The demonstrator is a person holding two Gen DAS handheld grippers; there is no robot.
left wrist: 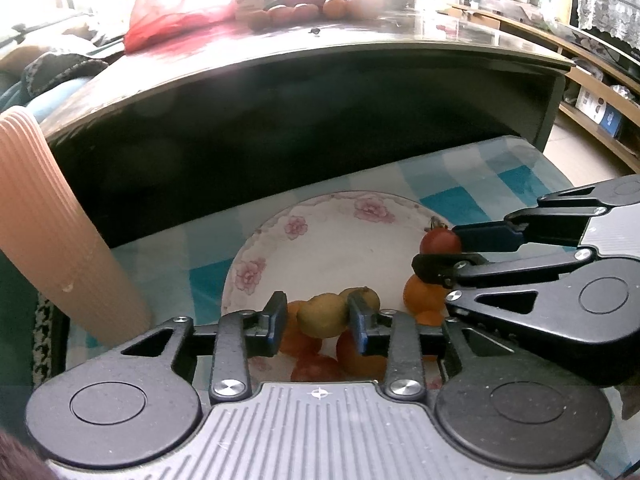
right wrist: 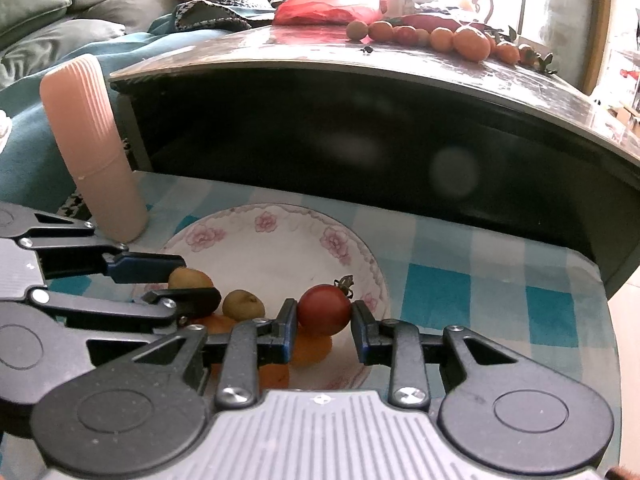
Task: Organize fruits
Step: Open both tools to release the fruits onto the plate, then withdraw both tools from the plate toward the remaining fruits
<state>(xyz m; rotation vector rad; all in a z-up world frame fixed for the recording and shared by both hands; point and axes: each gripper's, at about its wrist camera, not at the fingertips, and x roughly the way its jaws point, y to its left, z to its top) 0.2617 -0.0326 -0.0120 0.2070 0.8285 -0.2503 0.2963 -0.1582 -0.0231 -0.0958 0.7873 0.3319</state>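
I am holding both grippers over the floral plate point(right wrist: 280, 240), which is sitting on the blue-checked cloth point(right wrist: 480, 292) in front of the dark coffee table point(right wrist: 360, 128). My left gripper point(left wrist: 318, 316) is pinching a yellowish-green fruit point(left wrist: 322, 316) between its fingers, right above the near edge of the plate. My right gripper point(right wrist: 324, 316) is pinching a red cherry tomato point(right wrist: 323, 309) with its dried stem still attached, and it is hovering over the plate's right side, near the rim.

The plate is already carrying a small heap of fruit along its near side: a second yellowish-green fruit point(right wrist: 243, 304) is lying just beside the one in my left gripper, and several orange fruits point(right wrist: 310, 346) are sitting beneath and around both gripped pieces. In the left wrist view I am also seeing reddish fruits point(left wrist: 316, 366) low on the plate, partly hidden by the gripper body. The far half of the plate is showing only its pink flower pattern.

A ribbed peach-coloured cylinder point(right wrist: 92, 148) is standing tilted just left of the plate. Beyond the plate, on top of the coffee table, a row of loose oranges and small fruits point(right wrist: 440, 38) is lying beside a red plastic bag point(right wrist: 324, 0).
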